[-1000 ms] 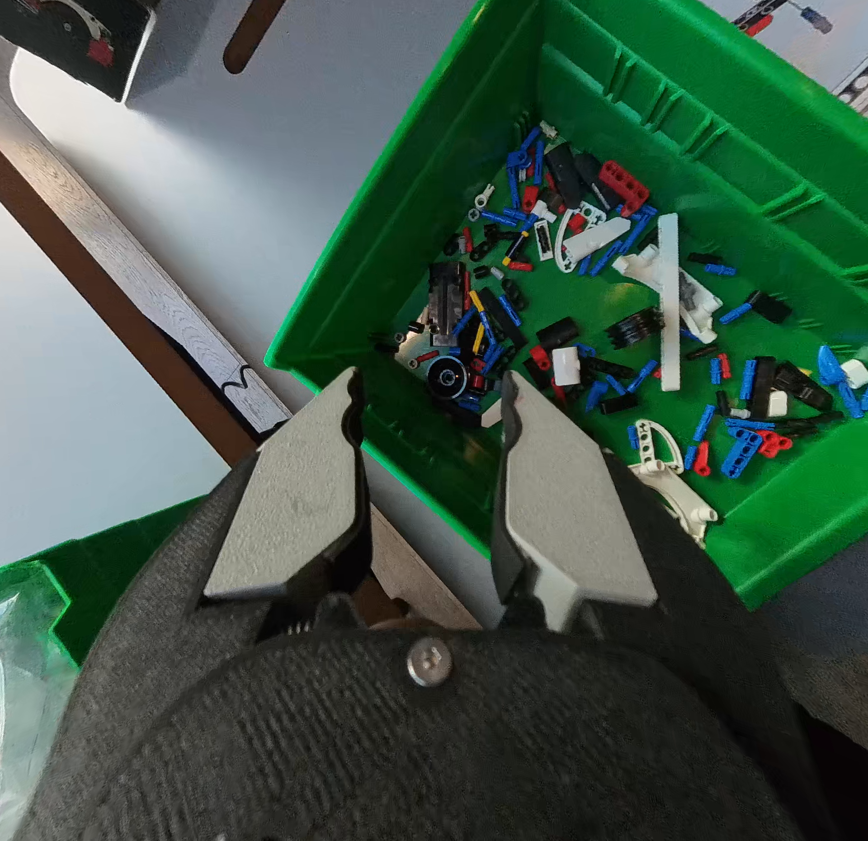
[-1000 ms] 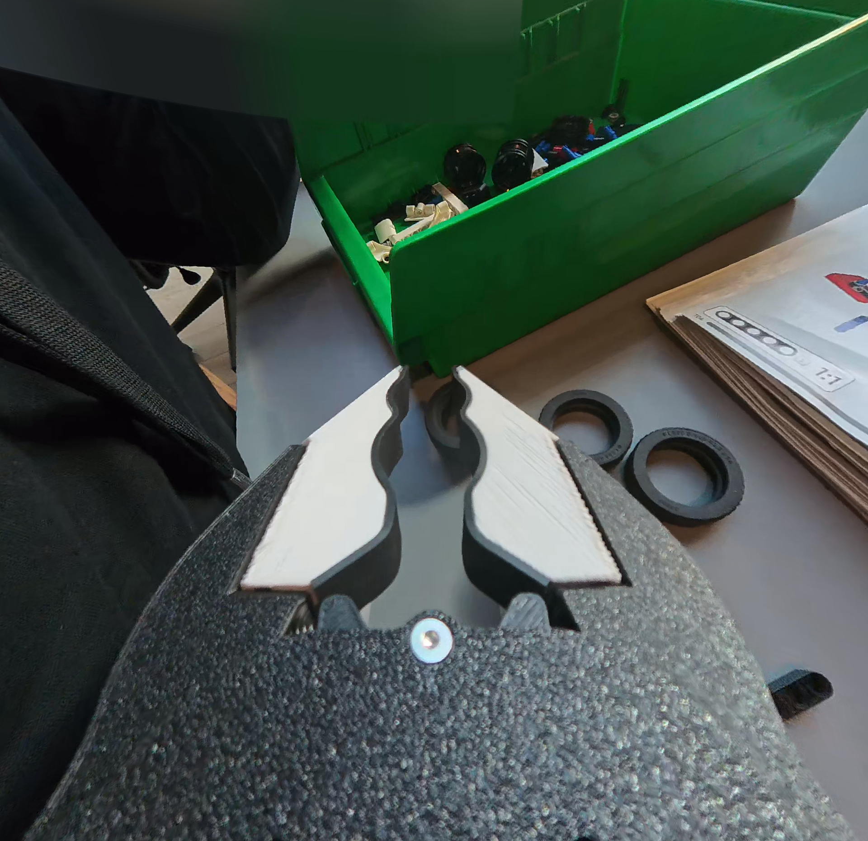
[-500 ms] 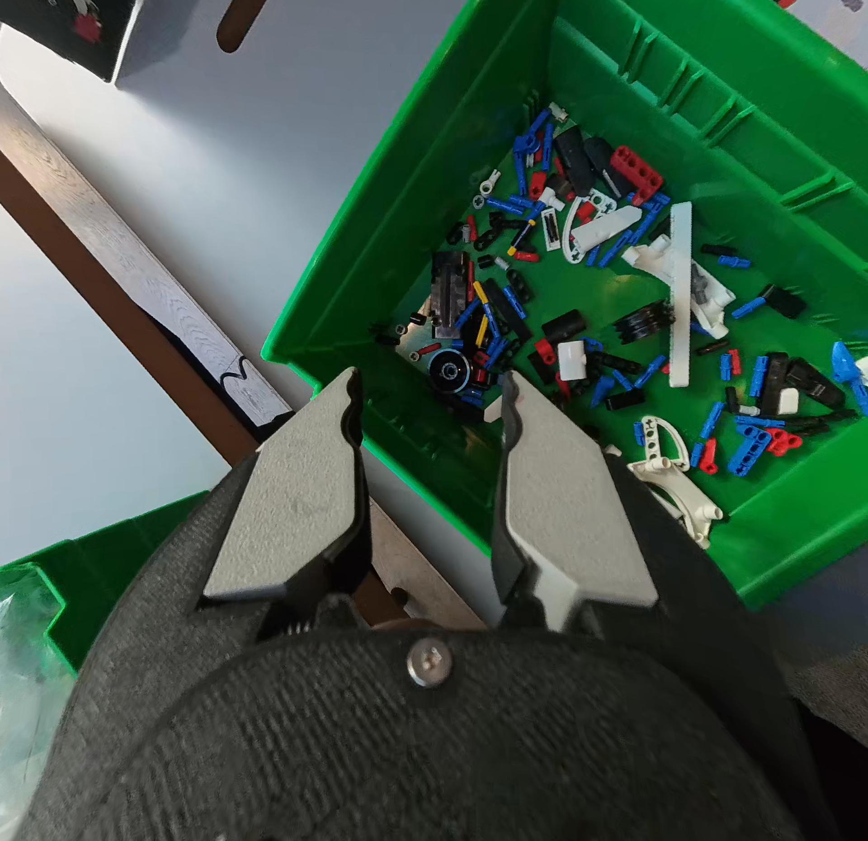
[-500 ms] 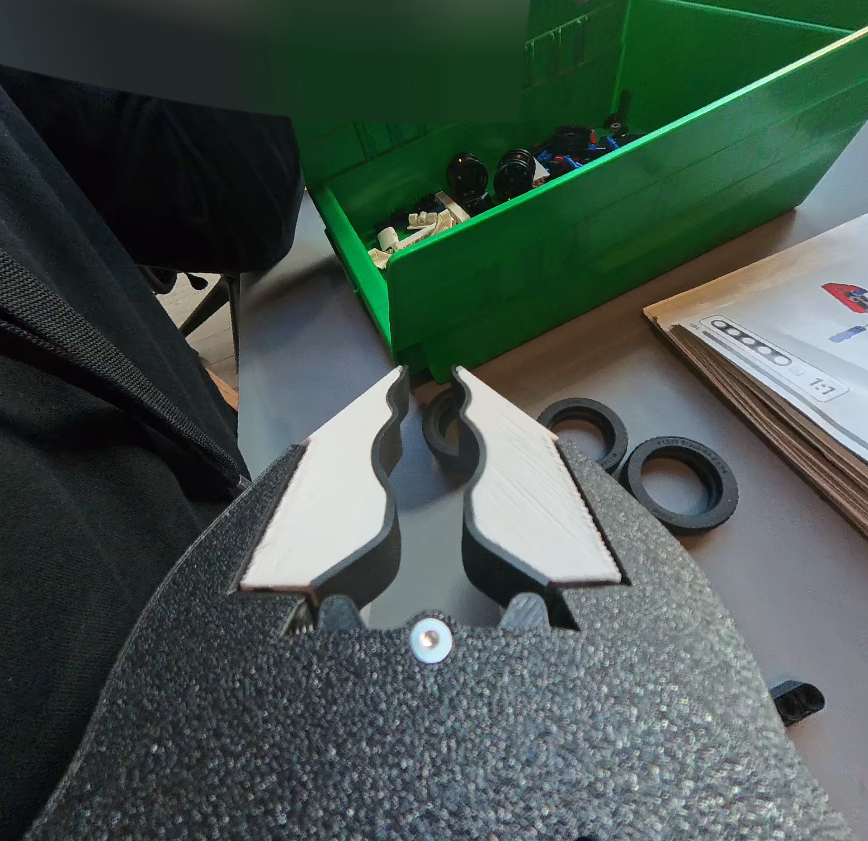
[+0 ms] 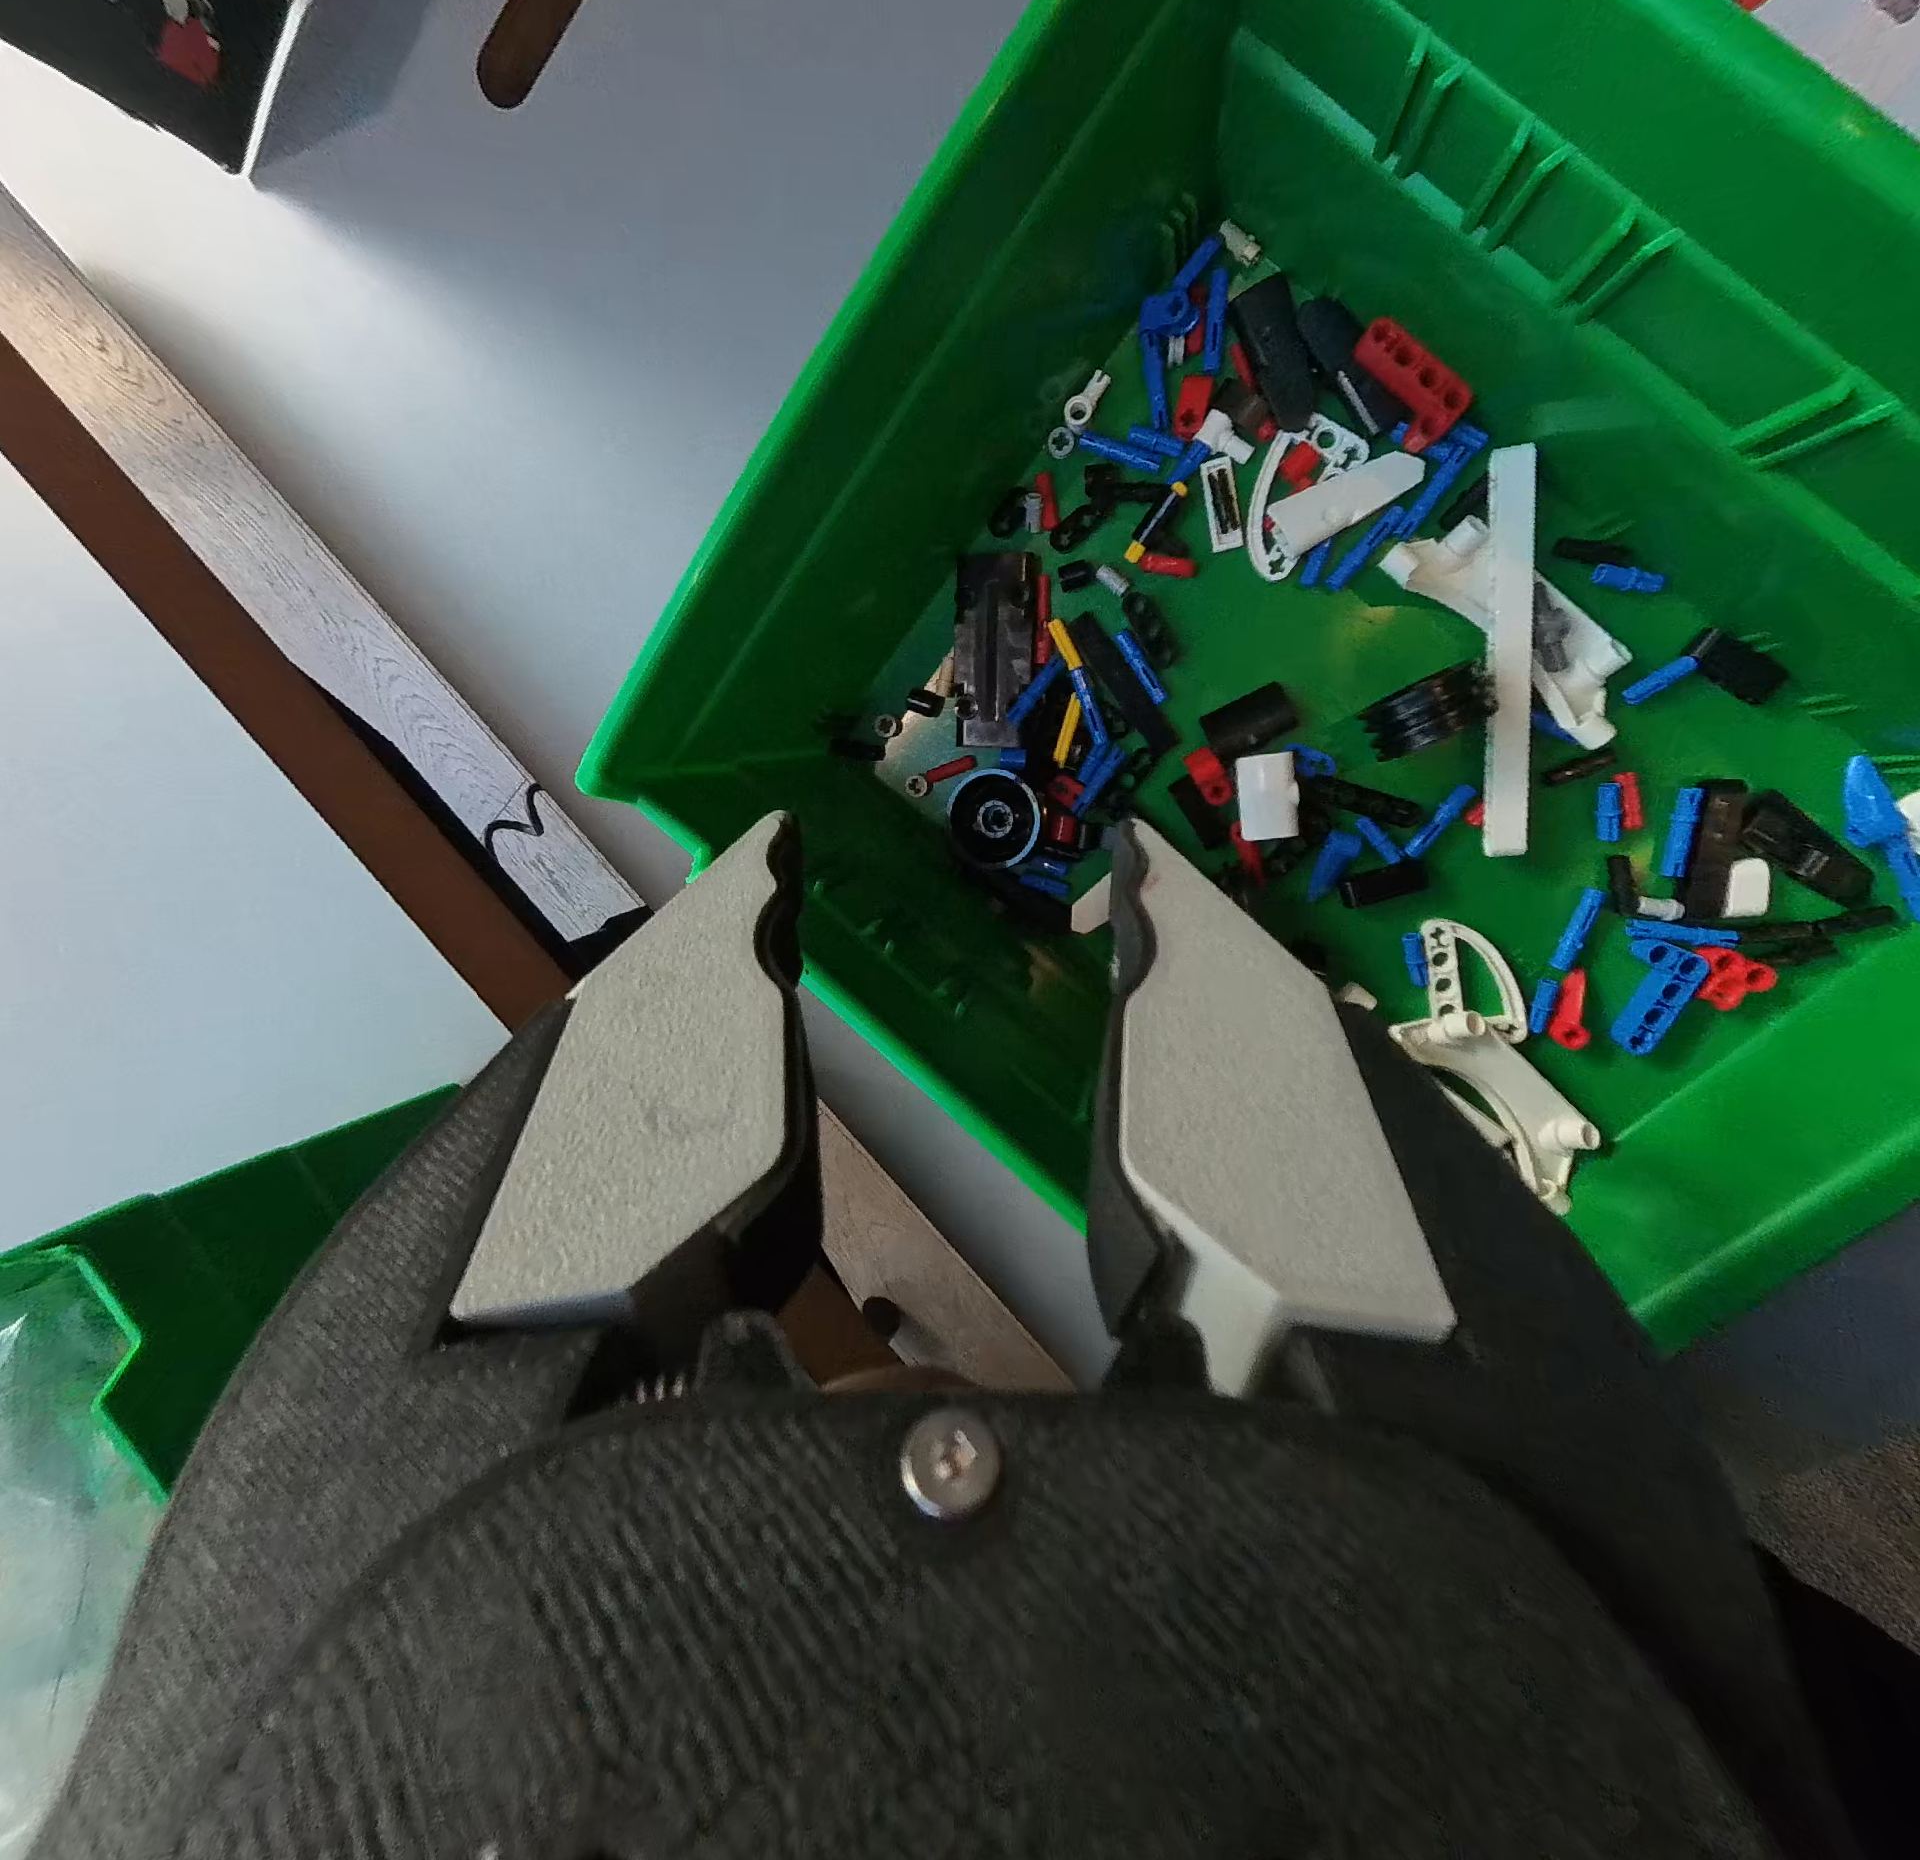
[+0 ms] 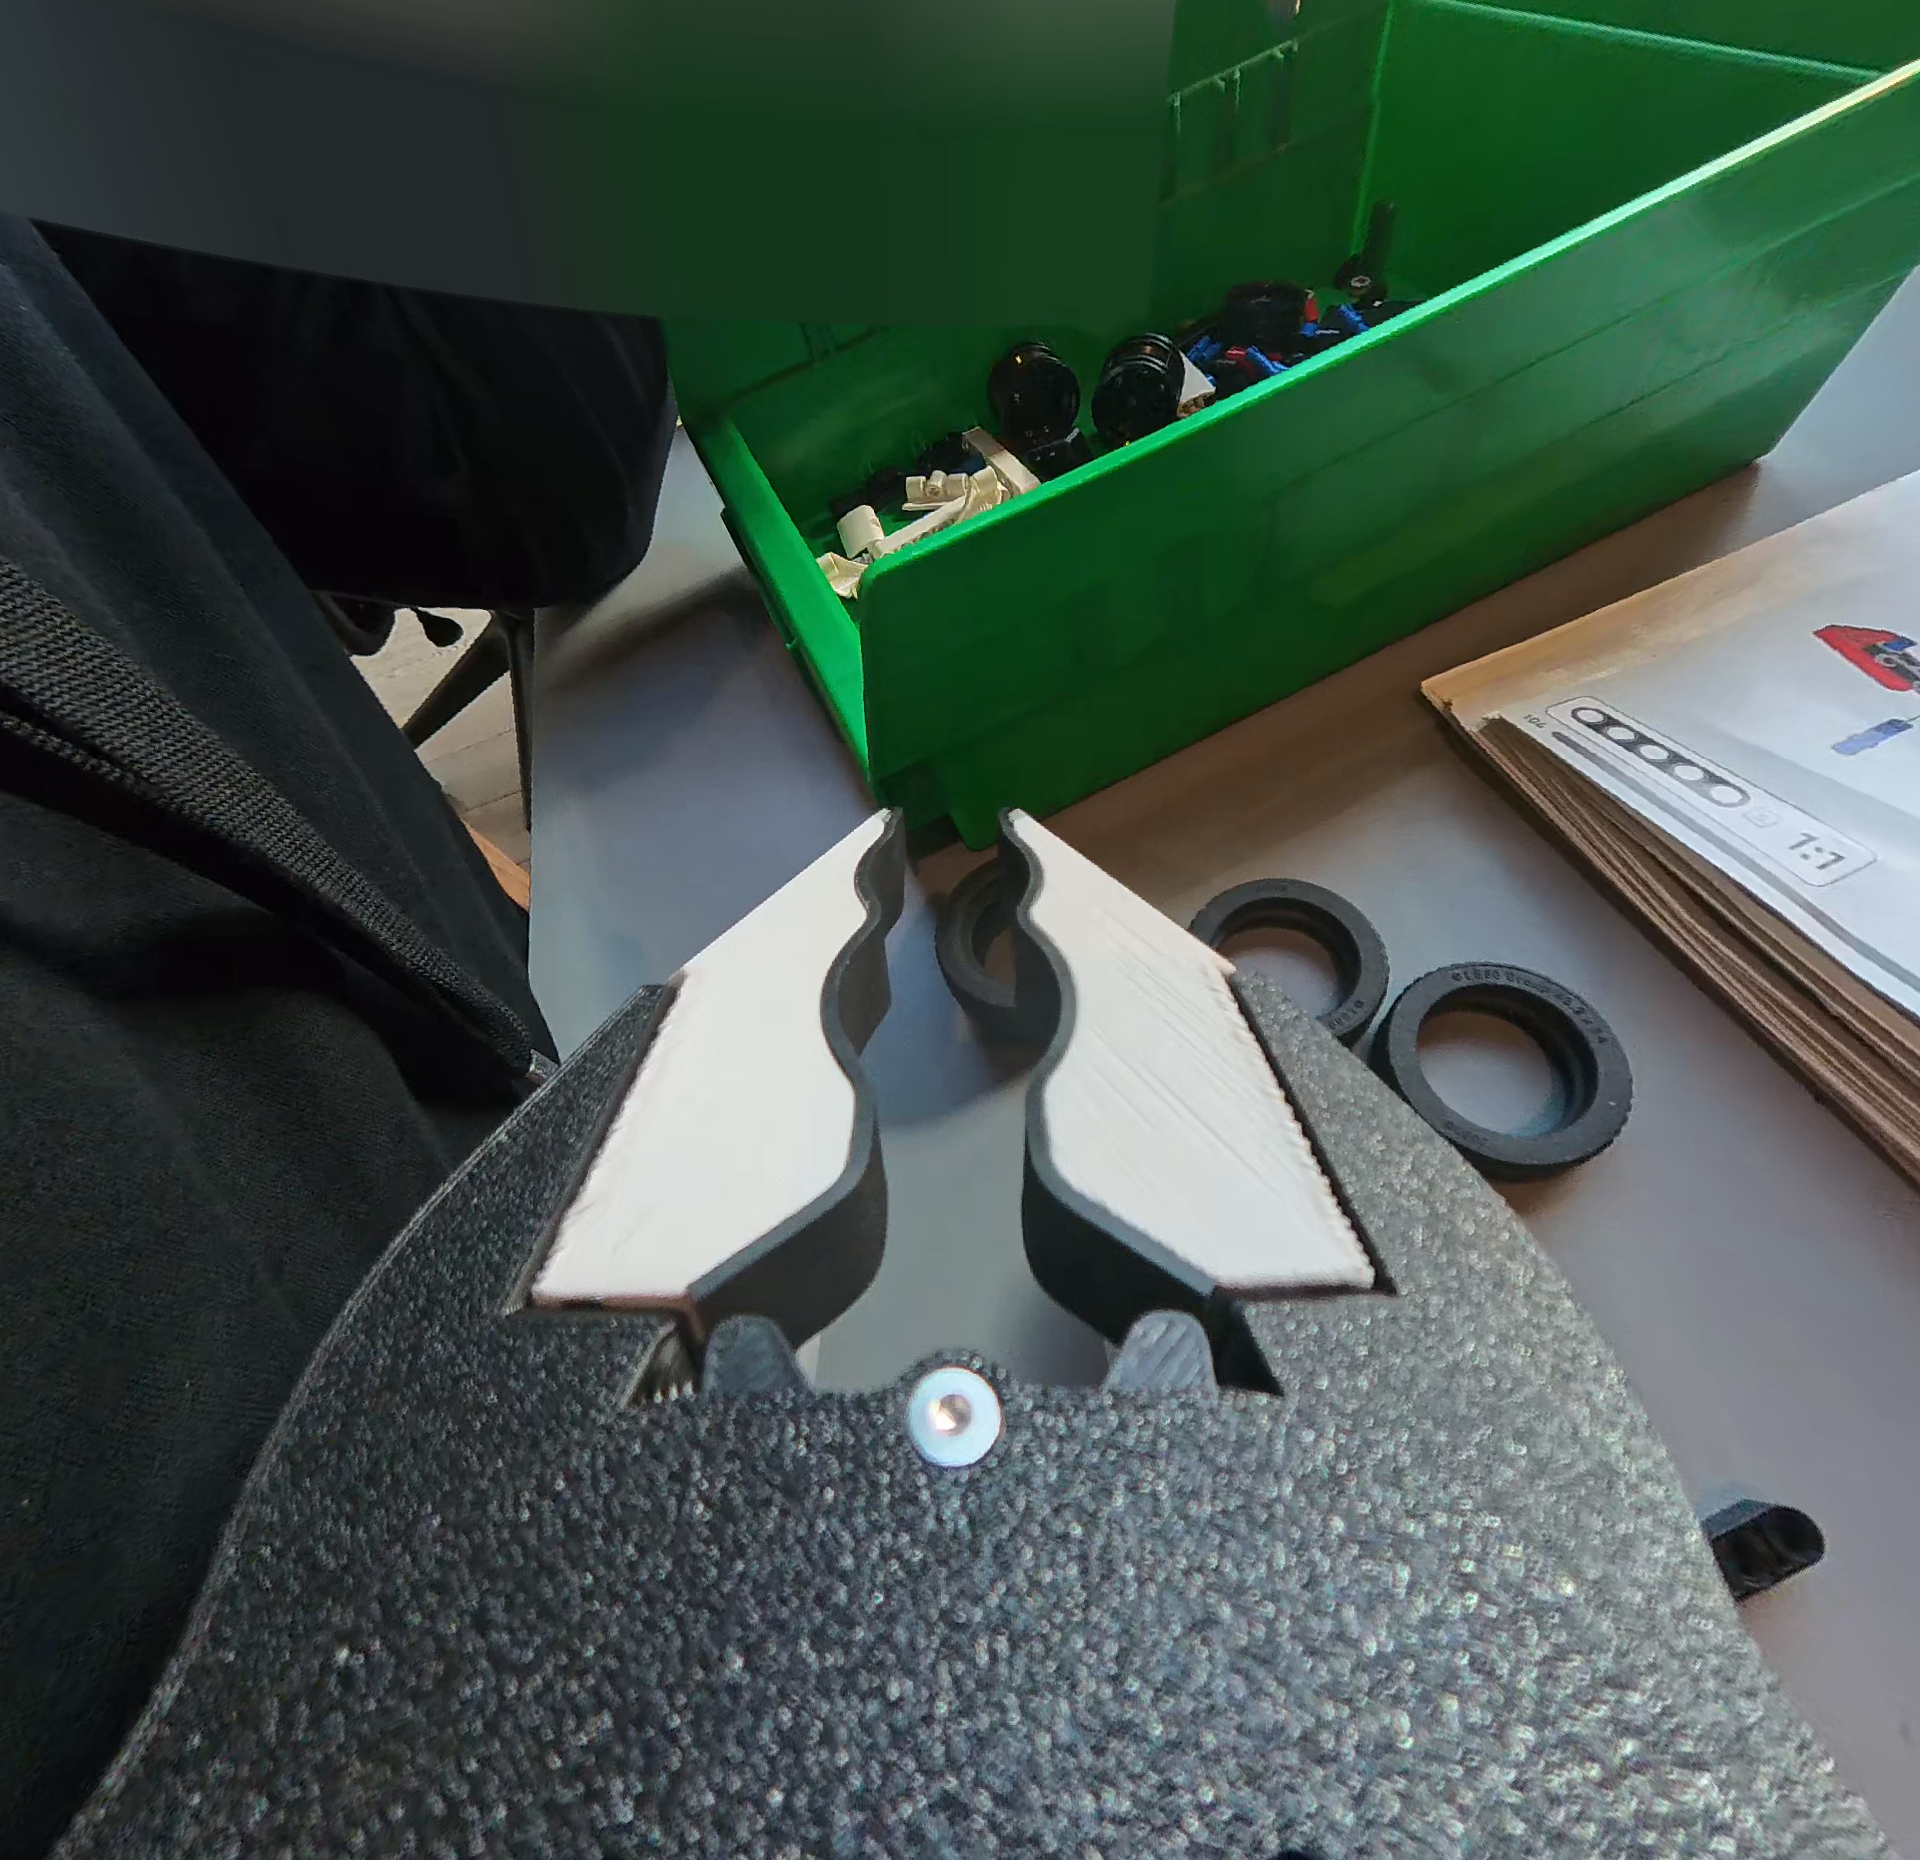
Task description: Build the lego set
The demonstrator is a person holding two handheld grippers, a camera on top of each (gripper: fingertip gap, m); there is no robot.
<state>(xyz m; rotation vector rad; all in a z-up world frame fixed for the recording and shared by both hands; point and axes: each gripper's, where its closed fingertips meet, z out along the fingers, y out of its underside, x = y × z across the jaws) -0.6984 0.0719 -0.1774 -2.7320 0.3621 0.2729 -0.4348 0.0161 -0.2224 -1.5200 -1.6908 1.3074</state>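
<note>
A green bin (image 5: 727,688) holds several loose Lego parts: blue pins, red and black pieces, a long white beam (image 5: 1509,657), white curved panels (image 5: 1486,1083) and a black wheel (image 5: 992,818). My left gripper (image 5: 956,844) is open and empty above the bin's near corner. In the right wrist view the same bin (image 6: 1195,605) stands behind three black tyres on the table: one (image 6: 977,963) partly hidden by a fingertip, two more (image 6: 1288,943) (image 6: 1501,1067) to its right. My right gripper (image 6: 951,823) is narrowly open and empty, low over the table.
An open instruction booklet (image 6: 1714,802) lies right of the tyres. A small black piece (image 6: 1766,1545) lies at the lower right. A person in dark clothes (image 6: 208,875) is at the left. A second green bin (image 5: 208,1239) with a clear bag sits lower left, a dark box (image 5: 135,34) top left.
Both grippers have drifted slightly, so the bin and tyres shift a little in each view. The jaws of both stand as before. Nothing was picked up or released.
</note>
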